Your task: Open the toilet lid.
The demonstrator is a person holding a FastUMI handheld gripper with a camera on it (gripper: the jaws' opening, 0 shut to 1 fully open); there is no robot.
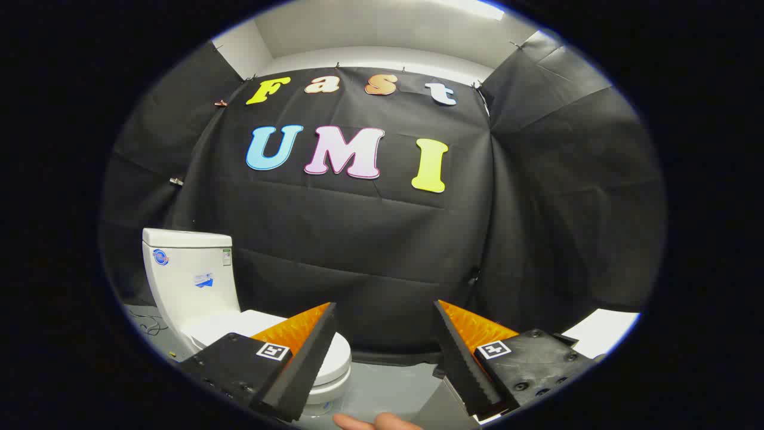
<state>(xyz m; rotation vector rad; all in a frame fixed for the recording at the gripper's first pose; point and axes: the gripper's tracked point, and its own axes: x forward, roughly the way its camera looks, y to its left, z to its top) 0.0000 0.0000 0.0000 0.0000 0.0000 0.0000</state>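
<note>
My gripper (385,334) hangs with its fingers spread wide apart, nothing between them. The white toilet (197,292) stands ahead, off beyond my left finger (298,364), its lid (334,352) down flat, partly hidden behind that finger.

Grey floor (388,382) down there, smooth and plain, running back to the foot of the black cloth wall. On its left side stands the white toilet (197,298), tank at the far end, lid (334,352) lying flat and closed, bowl coming toward the near side. Further left, beside the tank, a thin dark cable (149,325) curls on the floor. Over on the right, a flat white surface (600,331); hard to tell what it is.
</note>
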